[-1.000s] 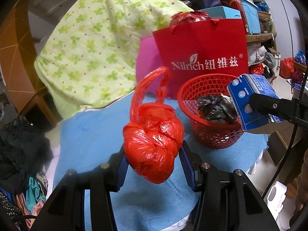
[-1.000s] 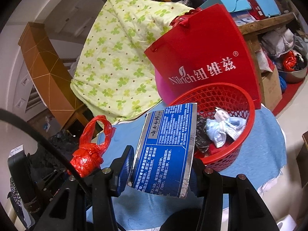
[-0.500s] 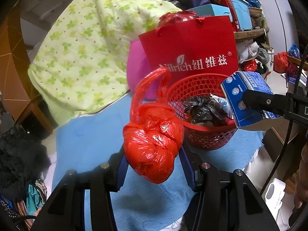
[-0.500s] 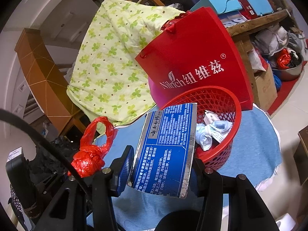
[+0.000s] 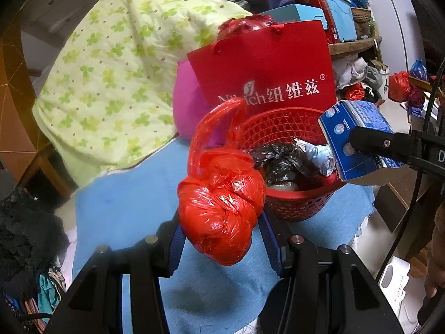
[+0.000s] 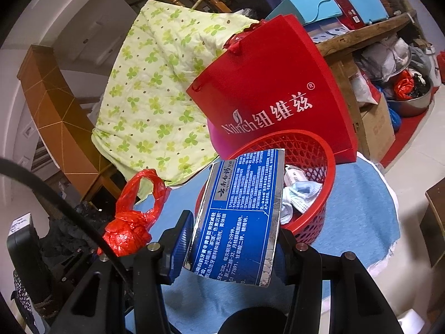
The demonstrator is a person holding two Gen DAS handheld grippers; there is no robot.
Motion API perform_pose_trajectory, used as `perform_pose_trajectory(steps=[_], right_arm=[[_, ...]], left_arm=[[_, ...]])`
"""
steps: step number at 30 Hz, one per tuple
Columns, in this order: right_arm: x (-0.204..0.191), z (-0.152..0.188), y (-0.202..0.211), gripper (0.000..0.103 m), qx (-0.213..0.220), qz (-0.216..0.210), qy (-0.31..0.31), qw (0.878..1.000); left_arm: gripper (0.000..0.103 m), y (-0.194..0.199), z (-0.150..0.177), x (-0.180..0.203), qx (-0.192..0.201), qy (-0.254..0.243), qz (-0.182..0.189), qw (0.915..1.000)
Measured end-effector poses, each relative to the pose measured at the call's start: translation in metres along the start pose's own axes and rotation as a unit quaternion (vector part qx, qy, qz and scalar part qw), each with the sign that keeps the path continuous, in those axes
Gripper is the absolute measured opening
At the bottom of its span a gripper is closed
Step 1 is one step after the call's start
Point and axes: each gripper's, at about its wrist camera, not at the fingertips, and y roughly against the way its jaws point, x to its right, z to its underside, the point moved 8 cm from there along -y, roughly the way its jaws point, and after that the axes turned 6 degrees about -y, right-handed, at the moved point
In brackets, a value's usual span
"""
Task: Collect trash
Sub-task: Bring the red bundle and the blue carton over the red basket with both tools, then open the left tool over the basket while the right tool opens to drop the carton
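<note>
While both tongs tilt downward, each grips trash: red bag (image 5: 221,208), blue box (image 6: 239,217).

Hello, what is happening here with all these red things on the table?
A person is collecting trash with two hand-held grippers. The left gripper is shut on a knotted red plastic bag; the right gripper is shut on a blue box. Both are held beside the red basket on the blue cloth, not yet dropped in. The basket already contains a black bag and a face mask.
</note>
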Motion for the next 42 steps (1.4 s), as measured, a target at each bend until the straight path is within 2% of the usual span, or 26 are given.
perform_pose_trajectory(steps=[7,21,31,37,42], right_arm=[[0.008,-0.016,0.003,0.054,0.012,0.009,0.000,1.000],[0.015,-0.052,0.004,0.054,0.035,0.032,0.024,0.999],[0.011,-0.075,-0.006,0.054,0.042,0.038,0.035,0.998],[0.018,-0.081,-0.025,0.054,0.032,0.044,0.028,0.998],[0.031,-0.084,-0.054,0.055,0.015,0.059,0.011,0.998]], left_arm=[[0.052,-0.005,-0.012,0.005,0.005,-0.003,0.007,1.0000],[0.052,-0.038,-0.033,0.003,-0.015,0.029,0.070,0.9970],[0.052,-0.055,-0.059,0.007,-0.002,0.031,0.095,0.9950],[0.052,-0.080,-0.068,0.012,-0.007,0.046,0.139,0.9892],[0.054,-0.110,-0.074,0.021,-0.013,0.074,0.191,0.9788]])
